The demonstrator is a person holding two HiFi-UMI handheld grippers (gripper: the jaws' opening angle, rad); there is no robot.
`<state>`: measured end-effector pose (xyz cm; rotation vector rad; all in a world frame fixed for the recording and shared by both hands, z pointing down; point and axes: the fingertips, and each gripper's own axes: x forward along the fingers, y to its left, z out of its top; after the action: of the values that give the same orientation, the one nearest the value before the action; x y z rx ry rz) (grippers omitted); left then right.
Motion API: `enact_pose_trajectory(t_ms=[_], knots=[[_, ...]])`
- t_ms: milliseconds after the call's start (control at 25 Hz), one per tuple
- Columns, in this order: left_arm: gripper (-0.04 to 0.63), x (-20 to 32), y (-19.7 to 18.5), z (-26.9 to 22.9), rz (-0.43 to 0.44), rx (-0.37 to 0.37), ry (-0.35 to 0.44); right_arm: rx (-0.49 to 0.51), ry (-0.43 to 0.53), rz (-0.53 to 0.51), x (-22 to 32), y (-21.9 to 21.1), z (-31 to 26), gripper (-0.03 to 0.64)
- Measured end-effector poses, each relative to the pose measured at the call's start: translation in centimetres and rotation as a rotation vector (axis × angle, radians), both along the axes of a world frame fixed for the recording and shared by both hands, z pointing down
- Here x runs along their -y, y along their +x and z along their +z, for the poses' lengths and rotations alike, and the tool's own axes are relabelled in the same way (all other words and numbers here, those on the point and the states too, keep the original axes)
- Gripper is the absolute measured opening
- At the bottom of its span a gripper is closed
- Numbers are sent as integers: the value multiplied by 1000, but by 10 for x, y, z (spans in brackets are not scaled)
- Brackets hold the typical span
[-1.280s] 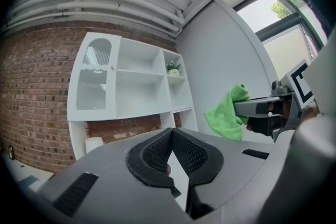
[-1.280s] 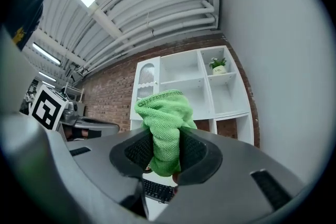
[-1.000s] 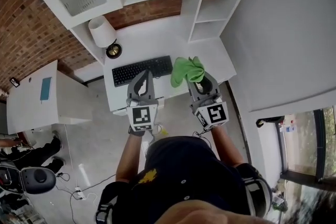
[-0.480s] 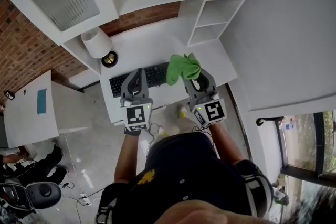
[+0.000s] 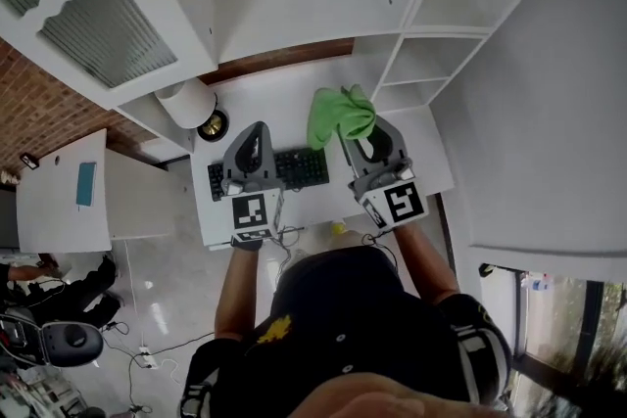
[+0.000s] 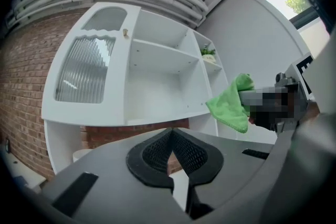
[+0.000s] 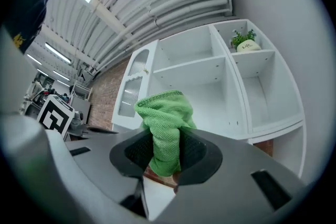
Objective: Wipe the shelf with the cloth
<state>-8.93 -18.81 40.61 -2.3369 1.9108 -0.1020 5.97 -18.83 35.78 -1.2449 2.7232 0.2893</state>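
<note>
**Change noted.** Against a second ago, both tools stand higher before the white shelf unit (image 5: 294,5). Its open bays now fill the field ahead of them, and the keyboard (image 5: 299,166) has dropped back beneath the jaws. Judgement: the approach to the shelf is under way, and no wiping contact is made yet.

**Right gripper (image 5: 360,120).** Its jaws are clamped on the green cloth (image 5: 338,116). A bunched fold stands up past the tips and a short tail hangs below them. The cloth is clear of every shelf surface, and the wide middle bay lies straight ahead of it.

**Left gripper (image 5: 257,128).** Its jaws are closed together with nothing between them. It sits level with the right gripper, just to that tool's left, and looks idle.

**Edges.**
- Ahead of the cloth run a horizontal shelf board (image 7: 194,68) and the front lip of the board below it.
- To the right of the cloth stands the upright divider (image 7: 229,68) that closes off a narrow column of compartments.
- The top compartment of that column holds a small potted plant (image 7: 244,42).
- To the left of the left gripper are a ribbed-glass cabinet door (image 5: 98,24) and, lower, a lamp (image 5: 186,103).

**Open room.** The wide bay appears bare, so a side-to-side sweep between door and divider looks unobstructed. The divider and the plant are the likely snag points.
</note>
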Motion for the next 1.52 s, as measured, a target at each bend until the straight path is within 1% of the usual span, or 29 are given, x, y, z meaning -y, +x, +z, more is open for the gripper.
enact_pose_trajectory(t_ms=[120, 280, 360, 440, 560, 720, 840, 960, 1040, 1200, 1280, 1360, 1520], knots=[[18, 23, 1, -5, -53, 2, -25, 17, 27, -82, 32, -4, -23, 107], [18, 43, -4, -30, -80, 36, 27, 36, 92, -165, 66, -25, -66, 107], [18, 48, -11, -32, -79, 41, 28, 25, 135, -184, 76, -42, -87, 107], [18, 53, -21, -35, -73, 42, 28, -21, 184, -201, 89, -65, -105, 108], [18, 55, -36, -37, -61, 39, 32, -139, 236, -230, 118, -104, -127, 108], [18, 59, -52, -39, -56, 31, 36, -360, 262, -285, 169, -160, -132, 109], [18, 64, -61, -43, -55, 31, 43, -556, 275, -311, 208, -200, -112, 109], [18, 70, -66, -44, -52, 28, 41, -762, 332, -319, 240, -235, -85, 109], [18, 72, -67, -44, -49, 29, 38, -859, 345, -330, 260, -255, -67, 109], [18, 78, -64, -44, -40, 26, 40, -1020, 370, -334, 292, -278, -41, 109], [18, 80, -67, -44, -43, 24, 42, -1082, 384, -334, 303, -288, -33, 109], [18, 81, -72, -43, -54, 22, 40, -1123, 382, -336, 310, -300, -24, 109], [18, 84, -78, -38, -67, 20, 28, -1173, 351, -312, 327, -313, -10, 110]])
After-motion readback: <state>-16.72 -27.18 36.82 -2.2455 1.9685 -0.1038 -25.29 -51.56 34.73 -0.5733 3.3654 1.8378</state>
